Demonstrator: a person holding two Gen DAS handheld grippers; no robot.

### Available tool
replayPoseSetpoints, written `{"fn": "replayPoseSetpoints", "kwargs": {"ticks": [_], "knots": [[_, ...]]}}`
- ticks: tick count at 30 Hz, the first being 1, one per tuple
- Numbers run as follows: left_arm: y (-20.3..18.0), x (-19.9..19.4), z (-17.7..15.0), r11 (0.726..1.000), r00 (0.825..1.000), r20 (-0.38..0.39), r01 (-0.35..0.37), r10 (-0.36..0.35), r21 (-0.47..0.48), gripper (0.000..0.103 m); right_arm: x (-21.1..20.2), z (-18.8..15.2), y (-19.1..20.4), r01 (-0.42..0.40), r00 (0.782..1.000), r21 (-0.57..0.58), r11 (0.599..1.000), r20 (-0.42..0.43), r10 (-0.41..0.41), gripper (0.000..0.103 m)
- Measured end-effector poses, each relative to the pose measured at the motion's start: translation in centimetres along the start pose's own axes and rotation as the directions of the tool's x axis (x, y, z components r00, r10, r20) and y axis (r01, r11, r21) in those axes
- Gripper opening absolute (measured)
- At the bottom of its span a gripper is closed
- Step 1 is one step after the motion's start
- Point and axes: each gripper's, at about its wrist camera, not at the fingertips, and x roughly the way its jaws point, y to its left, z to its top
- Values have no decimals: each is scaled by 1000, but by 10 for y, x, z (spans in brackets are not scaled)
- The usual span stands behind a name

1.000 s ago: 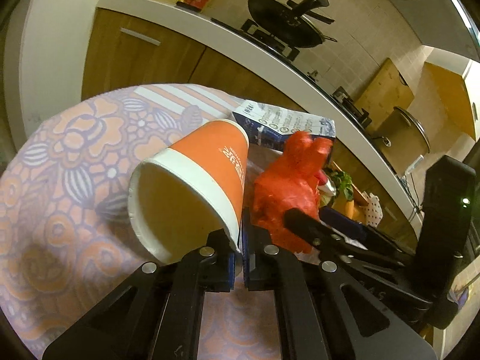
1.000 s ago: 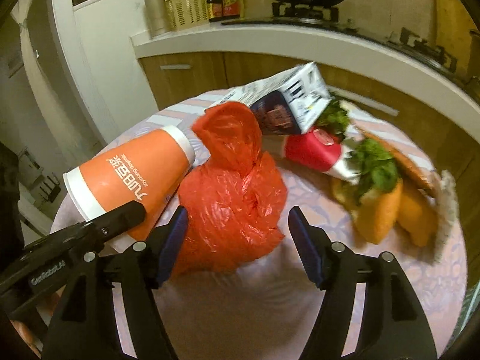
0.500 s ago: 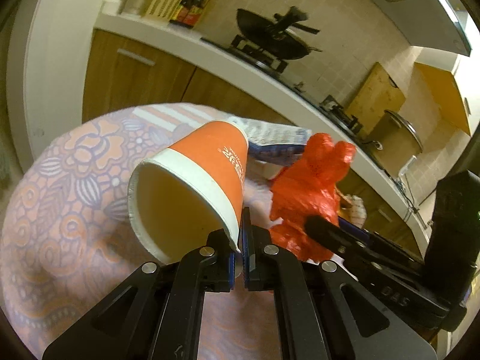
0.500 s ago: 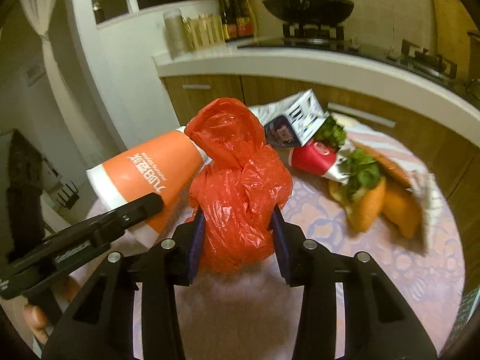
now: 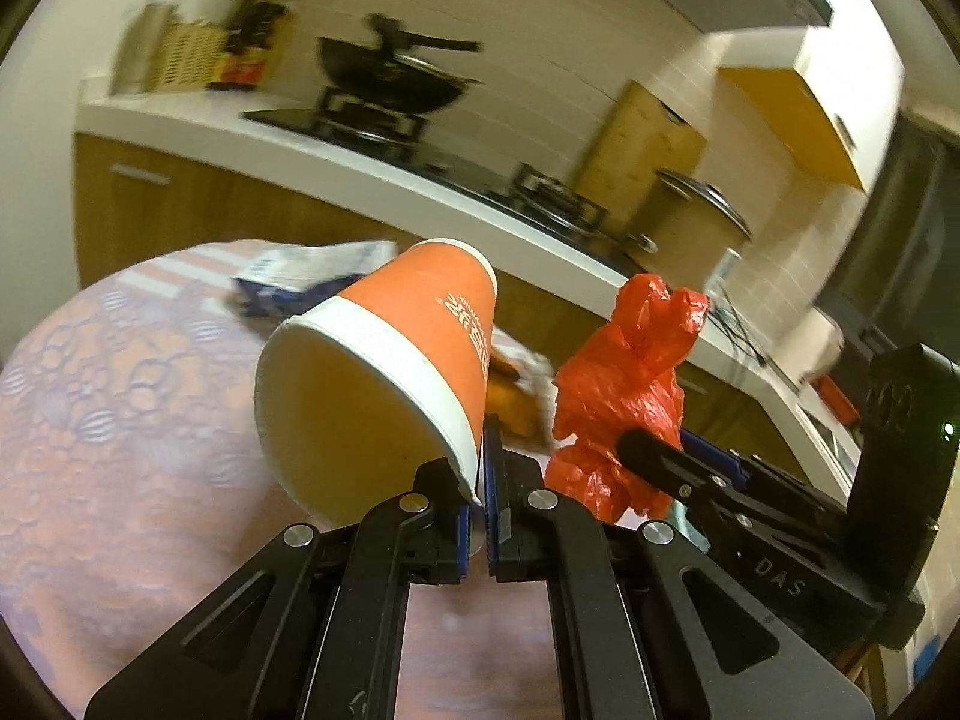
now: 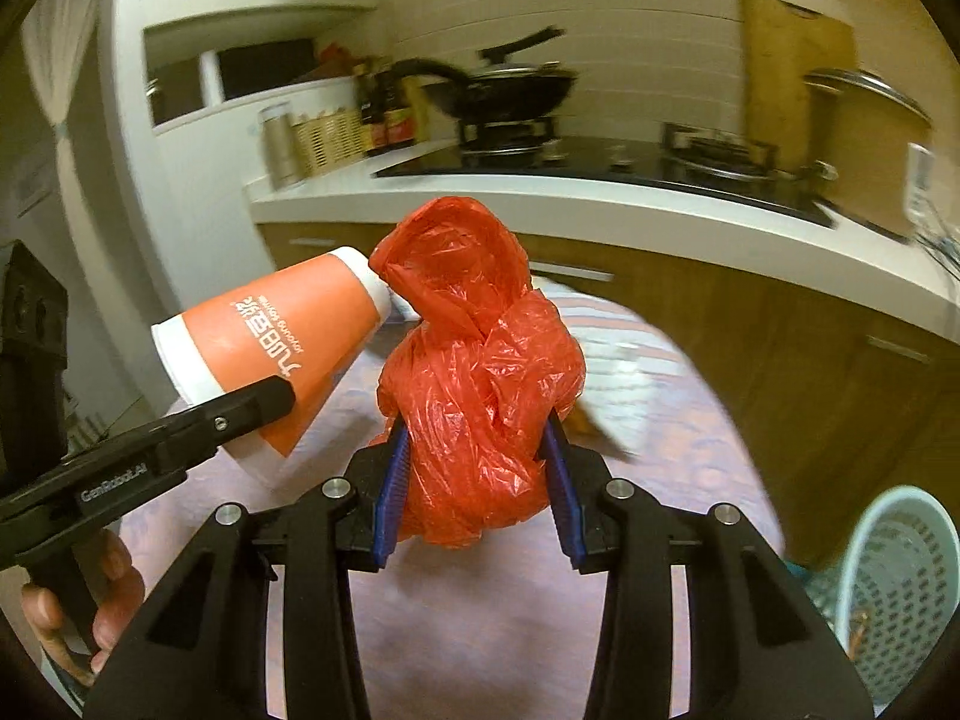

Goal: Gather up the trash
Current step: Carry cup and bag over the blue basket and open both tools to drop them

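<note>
My left gripper [image 5: 480, 480] is shut on the rim of an orange paper cup [image 5: 384, 378], held tilted above the table with its mouth toward the camera. The cup also shows in the right wrist view [image 6: 270, 348]. My right gripper [image 6: 474, 468] is shut on a crumpled red plastic bag [image 6: 480, 372], lifted off the table. The bag shows in the left wrist view [image 5: 624, 396], to the right of the cup. A blue-and-white wrapper [image 5: 300, 282] lies on the table beyond the cup.
The round table has a pink floral cloth [image 5: 120, 420]. A pale blue perforated basket [image 6: 900, 588] stands on the floor at the lower right. A kitchen counter [image 6: 600, 204] with a stove and pan runs behind. Food on the table is blurred [image 5: 510, 402].
Both grippers have risen and swung right with the cup and the bag. The right gripper closed on the bag a second ago and lifted it. The basket has come into view.
</note>
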Motion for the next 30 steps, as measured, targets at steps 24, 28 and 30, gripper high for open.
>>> {"fn": "replayPoseSetpoints", "kwargs": {"ticks": [24,28,30], "knots": [[-212,128,-56,925,922,-291,321,-256,204,2,-117,-95,-256,416,905,372,830,-83,-417,38],[-240,155,-73,908,887,-366,370,-282,198,2,-121,-116,-289,468,880,423,776,-139,-454,38],[-254,168,-83,899,869,-403,389,-286,201,2,-119,-128,-305,483,873,445,754,-179,-454,38]]}}
